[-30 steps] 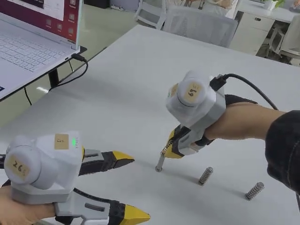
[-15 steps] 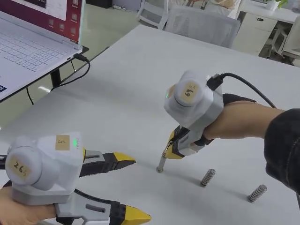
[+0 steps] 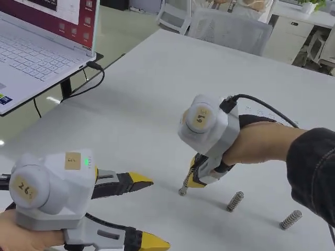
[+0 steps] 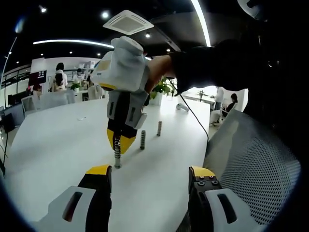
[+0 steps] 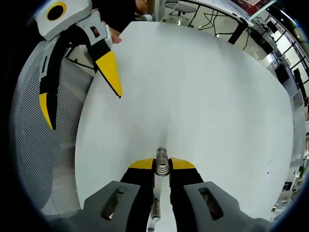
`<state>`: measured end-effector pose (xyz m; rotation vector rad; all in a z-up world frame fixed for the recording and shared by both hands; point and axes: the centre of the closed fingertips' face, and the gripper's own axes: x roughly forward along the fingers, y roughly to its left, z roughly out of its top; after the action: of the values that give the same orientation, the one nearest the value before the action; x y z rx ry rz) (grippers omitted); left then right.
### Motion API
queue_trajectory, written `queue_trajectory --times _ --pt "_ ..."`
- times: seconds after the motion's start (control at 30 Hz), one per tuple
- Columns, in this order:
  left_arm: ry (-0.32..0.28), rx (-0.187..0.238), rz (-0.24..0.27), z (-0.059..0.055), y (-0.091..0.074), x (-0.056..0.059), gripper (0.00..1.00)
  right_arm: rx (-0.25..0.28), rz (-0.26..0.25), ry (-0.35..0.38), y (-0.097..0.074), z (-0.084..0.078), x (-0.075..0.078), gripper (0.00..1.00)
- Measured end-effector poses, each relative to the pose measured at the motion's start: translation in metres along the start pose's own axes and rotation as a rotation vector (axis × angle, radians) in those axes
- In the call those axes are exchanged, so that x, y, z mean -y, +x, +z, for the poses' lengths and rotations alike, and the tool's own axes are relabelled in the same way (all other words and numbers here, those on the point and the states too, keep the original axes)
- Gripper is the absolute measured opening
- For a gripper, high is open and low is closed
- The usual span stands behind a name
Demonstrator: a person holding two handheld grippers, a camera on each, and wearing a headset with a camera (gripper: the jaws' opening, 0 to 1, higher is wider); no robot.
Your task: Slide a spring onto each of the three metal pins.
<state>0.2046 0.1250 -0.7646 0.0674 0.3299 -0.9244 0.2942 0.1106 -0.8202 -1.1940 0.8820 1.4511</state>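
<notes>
1. Clenched in the right gripper (image 5: 162,163): a spring (image 5: 163,167), pinched between the yellow tips and seen end-on in the right gripper view.
2. Just beneath it, standing on the white table (image 3: 157,94), a pin (image 3: 181,191) with its lower part bare. Spring tilted, lower end meeting the pin's top; cannot tell whether threaded on or merely touching.
3. Right of that in the head view, well apart from each other: a second pin (image 3: 235,201) and a third pin (image 3: 290,219), each already sleeved in its own spring, both leaning a little.
4. Left gripper (image 3: 158,213) released, jaws spread wide on nothing. Held low at the near edge, tips aimed toward the first pin but apart from it.
5. In the way: from the head view, the right gripper's white body covers the spring's upper end. From the left gripper view, the same body hangs over the first pin, with the second pin just beside it.
6. Around: an open laptop (image 3: 42,47) at far left, a black cable (image 3: 86,86) plugged into its side. A mesh chair (image 3: 225,29) beyond the far edge. A black cord (image 3: 261,102) running from the right gripper's back toward a dark sleeve (image 3: 314,167).
</notes>
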Motion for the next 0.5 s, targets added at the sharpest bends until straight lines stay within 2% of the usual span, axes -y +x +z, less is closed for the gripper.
queue_trajectory --times 0.2,0.5 --pt "-0.003 -0.002 0.0 -0.001 0.0 0.0 0.6 -0.025 0.028 -0.001 0.009 -0.003 -0.005 0.09" --pt "-0.007 -0.001 0.006 -0.001 0.001 -0.001 0.6 -0.021 0.039 0.009 0.023 -0.007 -0.008 0.09"
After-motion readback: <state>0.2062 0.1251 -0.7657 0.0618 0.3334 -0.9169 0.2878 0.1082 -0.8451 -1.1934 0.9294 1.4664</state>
